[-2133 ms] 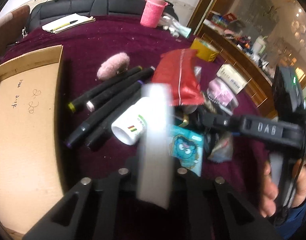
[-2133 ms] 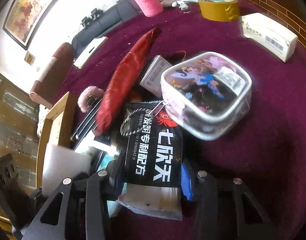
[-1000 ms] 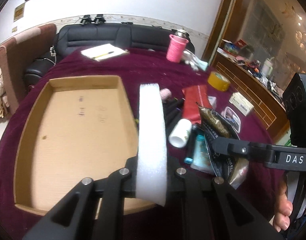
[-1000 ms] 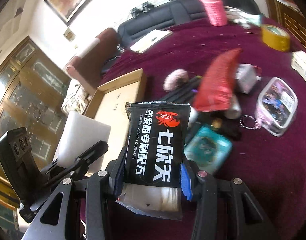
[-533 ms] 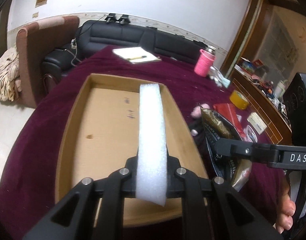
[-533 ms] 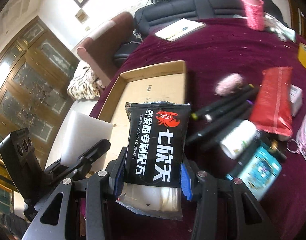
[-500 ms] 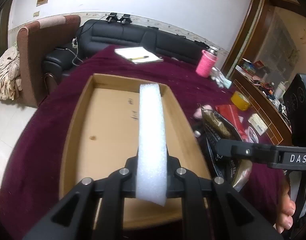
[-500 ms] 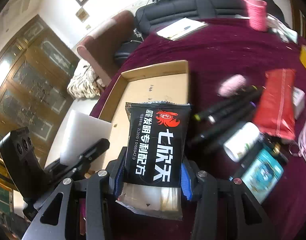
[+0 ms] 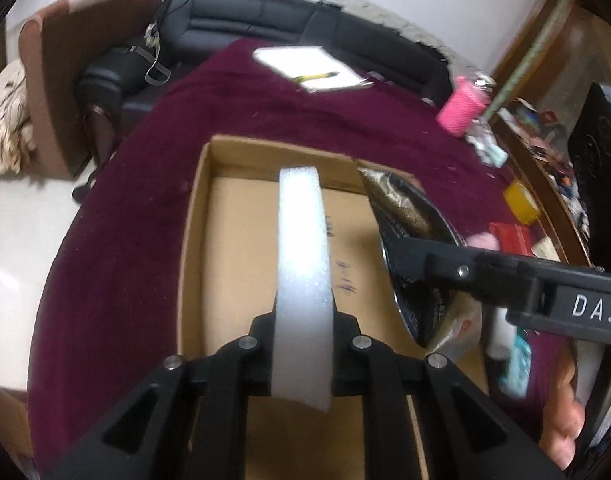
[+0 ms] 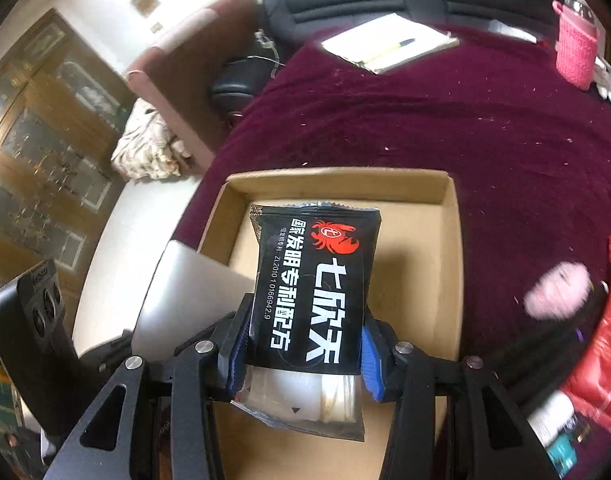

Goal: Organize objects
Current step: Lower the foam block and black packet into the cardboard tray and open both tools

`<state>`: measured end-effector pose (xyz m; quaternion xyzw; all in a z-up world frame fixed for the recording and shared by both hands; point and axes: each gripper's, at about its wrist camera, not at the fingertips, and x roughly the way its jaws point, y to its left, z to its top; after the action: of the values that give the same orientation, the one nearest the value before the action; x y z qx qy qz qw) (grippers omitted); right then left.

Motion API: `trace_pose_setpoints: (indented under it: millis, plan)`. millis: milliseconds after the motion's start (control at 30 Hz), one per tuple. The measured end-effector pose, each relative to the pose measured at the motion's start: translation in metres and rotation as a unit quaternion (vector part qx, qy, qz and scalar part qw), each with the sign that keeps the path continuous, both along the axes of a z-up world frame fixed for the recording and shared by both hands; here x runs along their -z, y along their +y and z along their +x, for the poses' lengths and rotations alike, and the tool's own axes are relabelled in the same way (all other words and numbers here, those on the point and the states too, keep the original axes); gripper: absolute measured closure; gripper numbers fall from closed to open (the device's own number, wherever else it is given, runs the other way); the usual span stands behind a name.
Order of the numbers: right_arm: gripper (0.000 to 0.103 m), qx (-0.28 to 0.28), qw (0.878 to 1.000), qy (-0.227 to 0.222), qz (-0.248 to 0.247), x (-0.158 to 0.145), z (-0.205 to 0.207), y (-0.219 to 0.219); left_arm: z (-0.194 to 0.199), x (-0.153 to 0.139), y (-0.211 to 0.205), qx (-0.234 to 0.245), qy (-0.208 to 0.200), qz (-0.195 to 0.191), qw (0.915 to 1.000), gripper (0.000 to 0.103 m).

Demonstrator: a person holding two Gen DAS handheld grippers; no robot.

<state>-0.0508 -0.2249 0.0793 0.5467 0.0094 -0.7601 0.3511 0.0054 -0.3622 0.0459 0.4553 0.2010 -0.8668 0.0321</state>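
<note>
A shallow cardboard box (image 9: 193,240) lies on the table (image 9: 117,220) under a dark red cloth, and serves as the landmark here. Its brown floor shows only some handwritten marks; nothing is seen resting on it.

Above the box, the left hand-held gripper (image 9: 301,344) is clamped tight on a white foam strip (image 9: 301,264), which stands on edge over the middle of the box. The right hand-held gripper (image 10: 305,364) is partly closed, its blue pads pressing both sides of a black snack packet (image 10: 313,288) held over the box's near half.

To the right of the box, on the table, lie a pink fluffy ball (image 10: 557,288), black marker pens (image 10: 545,344), a red pouch (image 10: 605,340) and a white bottle (image 10: 549,416). Beyond the box sit a notepad with a pen (image 10: 389,44) and a pink knitted cup cover (image 10: 577,48).
</note>
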Motion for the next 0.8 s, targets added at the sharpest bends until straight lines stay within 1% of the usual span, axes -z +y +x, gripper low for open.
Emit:
trace_pose_setpoints:
  millis: [33, 67, 200, 300, 367, 467, 600, 733, 800]
  plan:
    - [0.052, 0.002, 1.0, -0.004, 0.001, 0.004, -0.005, -0.004, -0.004, 0.004, -0.005, -0.003, -0.003, 0.015, 0.9999, 0.089]
    - [0.052, 0.003, 1.0, -0.007, 0.001, 0.007, -0.009, -0.008, -0.007, 0.006, -0.007, -0.006, -0.004, 0.021, 0.9998, 0.089]
    - [0.052, 0.013, 1.0, -0.012, 0.006, 0.015, -0.021, -0.02, -0.015, 0.012, -0.006, 0.0, -0.013, 0.021, 0.9997, 0.089]
    - [0.052, 0.015, 1.0, -0.011, 0.017, 0.02, -0.026, -0.028, -0.024, 0.015, -0.006, 0.003, -0.021, 0.014, 0.9997, 0.09]
    - [0.052, 0.017, 1.0, -0.018, 0.018, 0.024, -0.03, -0.032, -0.029, 0.018, -0.007, 0.004, -0.03, 0.015, 0.9994, 0.09]
    - [0.052, 0.018, 0.999, -0.021, 0.024, 0.029, -0.032, -0.036, -0.033, 0.02, -0.008, 0.001, -0.036, 0.008, 0.9993, 0.09]
    - [0.052, 0.022, 0.999, -0.021, 0.025, 0.035, -0.036, -0.04, -0.032, 0.02, -0.002, 0.008, -0.044, -0.018, 0.9988, 0.089]
    - [0.052, 0.018, 0.999, -0.032, 0.016, 0.037, -0.033, -0.041, -0.024, 0.019, 0.0, 0.009, -0.049, -0.036, 0.9981, 0.089]
    - [0.052, 0.013, 0.999, -0.035, 0.012, 0.037, -0.027, -0.041, -0.018, 0.019, 0.006, 0.008, -0.052, -0.055, 0.9971, 0.089]
